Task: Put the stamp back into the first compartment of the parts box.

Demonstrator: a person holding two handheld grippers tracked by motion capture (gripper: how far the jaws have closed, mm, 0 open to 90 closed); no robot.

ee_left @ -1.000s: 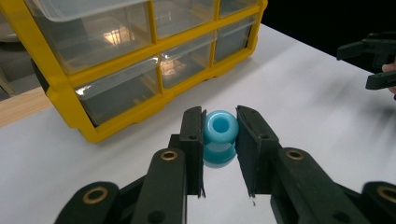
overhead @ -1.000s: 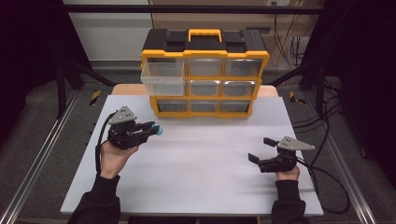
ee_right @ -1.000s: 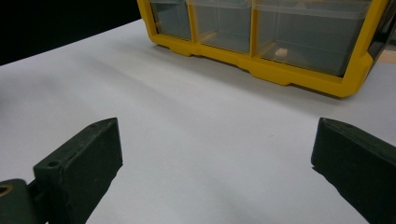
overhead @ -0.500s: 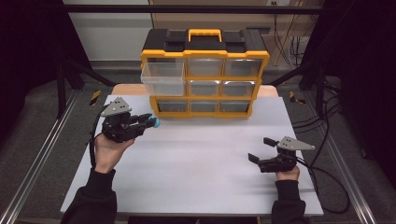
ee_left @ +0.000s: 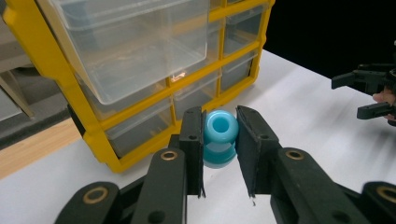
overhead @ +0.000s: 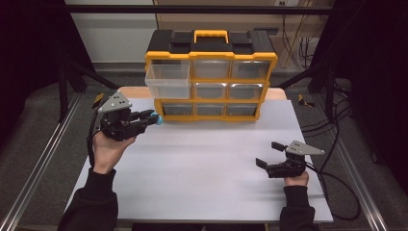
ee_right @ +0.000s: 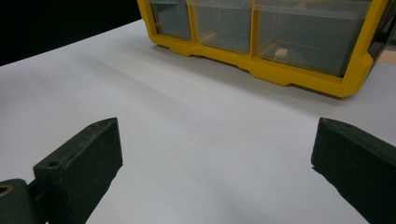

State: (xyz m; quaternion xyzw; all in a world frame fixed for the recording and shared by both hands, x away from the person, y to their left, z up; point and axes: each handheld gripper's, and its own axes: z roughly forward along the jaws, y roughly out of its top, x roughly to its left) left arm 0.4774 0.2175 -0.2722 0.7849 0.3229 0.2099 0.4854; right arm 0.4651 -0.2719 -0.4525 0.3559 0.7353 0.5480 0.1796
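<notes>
Between my left fingers (ee_left: 192, 140) sits a blue ring-shaped spool (ee_left: 220, 136), pinched from both sides, its hole facing out away from me and its lower flange showing below the pads. My left gripper (overhead: 150, 118) is clamped on it and held off the table (overhead: 202, 163); in the high view the spool (overhead: 156, 118) shows as a small blue spot at the tip, at about three o'clock from my left hand (overhead: 108, 149).

Just past the spool, towards twelve o'clock in the left gripper view, stands the yellow organiser (ee_left: 51, 84) with its clear drawers. One clear drawer (ee_left: 135, 42) is pulled out of the frame at about eleven o'clock from the spool, above it and not touching it. In the high view that pulled-out drawer (overhead: 167, 81) is the top left one, at one o'clock from my left gripper, and the organiser (overhead: 210, 57) stands at the far edge of the table.

My right gripper (overhead: 270, 155) rests low near the table's near right part, at about four o'clock from the left one and well apart from it. Its fingers (ee_right: 79, 163) are spread wide with only bare white table between them; the organiser's bottom row lies at twelve o'clock ahead.
</notes>
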